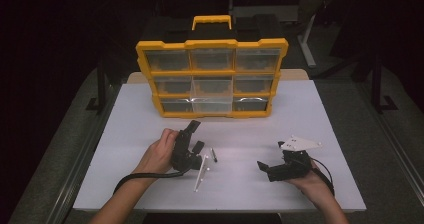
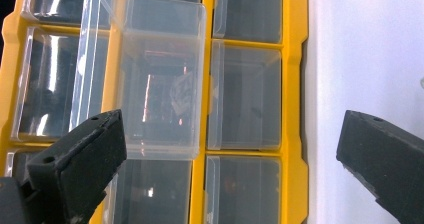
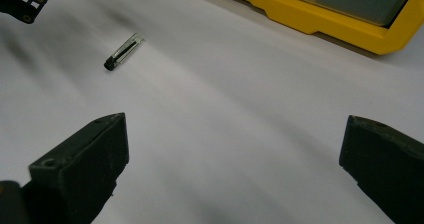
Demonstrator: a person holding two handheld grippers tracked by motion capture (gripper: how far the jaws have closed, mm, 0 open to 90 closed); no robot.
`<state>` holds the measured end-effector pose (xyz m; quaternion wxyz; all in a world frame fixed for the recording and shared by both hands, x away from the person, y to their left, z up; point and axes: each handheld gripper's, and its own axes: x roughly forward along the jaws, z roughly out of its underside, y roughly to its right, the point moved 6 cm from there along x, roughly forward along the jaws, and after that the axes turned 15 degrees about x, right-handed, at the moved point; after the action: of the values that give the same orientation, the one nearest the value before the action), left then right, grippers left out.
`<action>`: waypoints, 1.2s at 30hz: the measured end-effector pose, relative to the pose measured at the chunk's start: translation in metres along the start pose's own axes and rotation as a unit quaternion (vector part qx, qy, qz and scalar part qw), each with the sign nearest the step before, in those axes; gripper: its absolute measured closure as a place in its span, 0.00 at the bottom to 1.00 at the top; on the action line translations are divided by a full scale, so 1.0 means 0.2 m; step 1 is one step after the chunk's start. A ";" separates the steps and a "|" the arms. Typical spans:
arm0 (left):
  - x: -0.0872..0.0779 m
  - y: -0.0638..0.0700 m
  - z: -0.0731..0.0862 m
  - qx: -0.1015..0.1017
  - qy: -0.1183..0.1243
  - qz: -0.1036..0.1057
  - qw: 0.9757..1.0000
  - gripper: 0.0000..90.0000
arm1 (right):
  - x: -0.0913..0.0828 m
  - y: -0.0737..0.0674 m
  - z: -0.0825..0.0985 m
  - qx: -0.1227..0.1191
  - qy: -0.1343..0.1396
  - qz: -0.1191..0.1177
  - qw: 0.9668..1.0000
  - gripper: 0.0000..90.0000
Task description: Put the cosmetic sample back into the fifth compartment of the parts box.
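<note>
Left tool (image 1: 196,135): jaws wide apart with nothing between them, near the middle of the bench (image 1: 325,114), pointing far toward the organiser.
Right tool (image 1: 261,166): jaws wide apart and holding nothing, resting at the near right.
Small black-tipped piece (image 1: 214,155): on the bench just right of the left tool.
White sticks (image 1: 201,173): just near the left tool.
Clear drawer (image 1: 212,104): pulled out of the bottom middle slot.
Yellow organiser (image 1: 212,44): upright at the far middle.

No lettering, label, brand or number can be read on anything here.
</note>
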<state>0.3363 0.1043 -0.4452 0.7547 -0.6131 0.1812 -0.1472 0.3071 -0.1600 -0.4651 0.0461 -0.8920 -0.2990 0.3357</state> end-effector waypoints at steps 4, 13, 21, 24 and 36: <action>0.00 0.02 0.00 -0.008 -0.001 0.000 1.000 0.00 | 0.00 0.00 0.00 -0.001 0.000 0.000 1.000 0.00; 0.00 0.05 0.01 -0.028 0.000 0.004 1.000 0.00 | 0.00 0.00 0.00 -0.001 -0.001 0.000 1.000 0.00; 0.00 0.06 0.03 -0.048 -0.004 0.014 0.999 0.00 | 0.00 0.01 0.00 -0.003 0.001 0.002 1.000 0.00; 0.01 0.07 0.05 -0.056 -0.009 0.018 0.998 0.01 | 0.00 0.01 0.00 -0.004 0.001 0.002 1.000 0.00; 0.01 0.10 0.09 -0.120 -0.009 0.039 0.992 0.00 | 0.01 0.00 0.01 -0.004 -0.001 0.003 1.000 0.00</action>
<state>0.3469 0.1220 -0.4610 0.6826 -0.6930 0.2142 -0.0891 0.3076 -0.1600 -0.4668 0.0416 -0.8928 -0.2975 0.3356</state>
